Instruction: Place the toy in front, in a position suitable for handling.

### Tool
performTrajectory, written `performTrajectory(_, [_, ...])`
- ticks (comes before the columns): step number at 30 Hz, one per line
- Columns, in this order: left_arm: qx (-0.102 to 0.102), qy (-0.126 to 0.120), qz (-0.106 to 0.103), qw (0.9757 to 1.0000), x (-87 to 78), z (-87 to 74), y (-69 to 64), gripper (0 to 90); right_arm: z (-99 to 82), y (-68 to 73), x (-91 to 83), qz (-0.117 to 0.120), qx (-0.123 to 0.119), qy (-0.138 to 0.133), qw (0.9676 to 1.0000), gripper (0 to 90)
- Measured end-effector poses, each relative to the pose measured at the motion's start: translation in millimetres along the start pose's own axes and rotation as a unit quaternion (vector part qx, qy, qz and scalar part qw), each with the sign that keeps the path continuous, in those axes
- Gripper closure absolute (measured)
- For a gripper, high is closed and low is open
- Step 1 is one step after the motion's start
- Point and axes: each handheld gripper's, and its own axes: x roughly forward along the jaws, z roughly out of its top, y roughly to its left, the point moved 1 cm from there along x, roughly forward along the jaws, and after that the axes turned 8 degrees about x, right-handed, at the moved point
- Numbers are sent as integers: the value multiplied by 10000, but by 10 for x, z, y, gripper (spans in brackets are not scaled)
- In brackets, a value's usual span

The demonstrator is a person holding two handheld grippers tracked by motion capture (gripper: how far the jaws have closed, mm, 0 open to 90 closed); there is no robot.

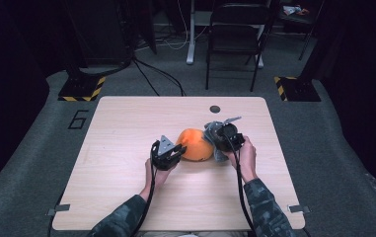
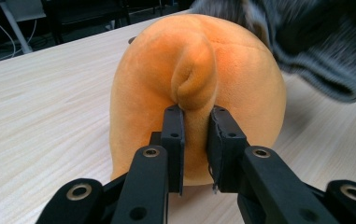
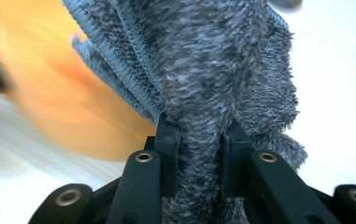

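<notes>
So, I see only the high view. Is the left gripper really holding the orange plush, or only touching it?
Observer: Holding. In the left gripper view, the left gripper has its jaws pinched on a fold of the orange plush.
Operator: And the right one?
Observer: The right gripper is shut on the grey cloth, bunched between its jaws.
Operator: Does the cloth touch the plush?
Observer: Yes, it lies against its top right side.

Middle: blocked by orange plush (image 1: 195, 144) with grey cloth (image 1: 216, 133) touching its right | Bare table (image 1: 126, 118): open left, far, near side | Far edge: small dark disc (image 1: 215, 109)
</notes>
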Motion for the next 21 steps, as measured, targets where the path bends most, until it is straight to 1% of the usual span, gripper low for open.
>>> performTrajectory(2, [5,2,5,10000,0,0,0,774,37,108,-97,124,-113,-119,9998,730])
performTrajectory(4, [0,0,7,10000,0,0,0,772,48,222,-138,206,-282,-105,9993,730])
performTrajectory(6, [-1,-1,7,10000,-2,-1,2,770,35,313,-98,278,-431,14,9987,730])
performTrajectory(7, [-28,-40,22,10000,3,-4,3,769,20,342,-57,248,-510,46,9984,730])
performTrajectory(8, [-60,-45,10,10000,1,-6,4,765,3,354,-21,185,-533,74,9984,731])
performTrajectory(9, [-37,-28,-16,10000,-5,-6,10,758,-6,345,14,193,-553,46,9983,731])
performTrajectory(11, [-3,-41,-36,10000,-17,-5,21,736,-10,324,37,214,-471,31,9987,731])
performTrajectory(12, [40,-43,-7,10000,-20,-1,25,710,-7,306,39,228,-430,21,9988,732])
performTrajectory(13, [77,-12,19,10000,-18,1,19,671,-9,292,44,241,-369,9,9990,732])
performTrajectory(14, [104,57,41,9999,-12,-1,8,625,-9,275,51,231,-376,-6,9990,732])
performTrajectory(15, [174,152,66,9997,-4,-8,8,574,-10,261,59,200,-354,-56,9992,732])
performTrajectory(16, [204,212,85,9995,8,-22,6,540,-10,244,65,177,-332,-62,9993,732])
performTrajectory(17, [206,231,143,9994,25,-37,3,515,-9,228,67,203,-291,-44,9994,732])
performTrajectory(18, [235,280,158,9992,35,-43,9,488,-9,213,69,225,-267,-57,9994,732])
performTrajectory(19, [246,286,184,9991,49,-48,5,473,-13,211,70,260,-210,-46,9994,732])
performTrajectory(21, [288,314,210,9989,62,-49,2,464,-11,201,76,286,-247,-54,9993,732])
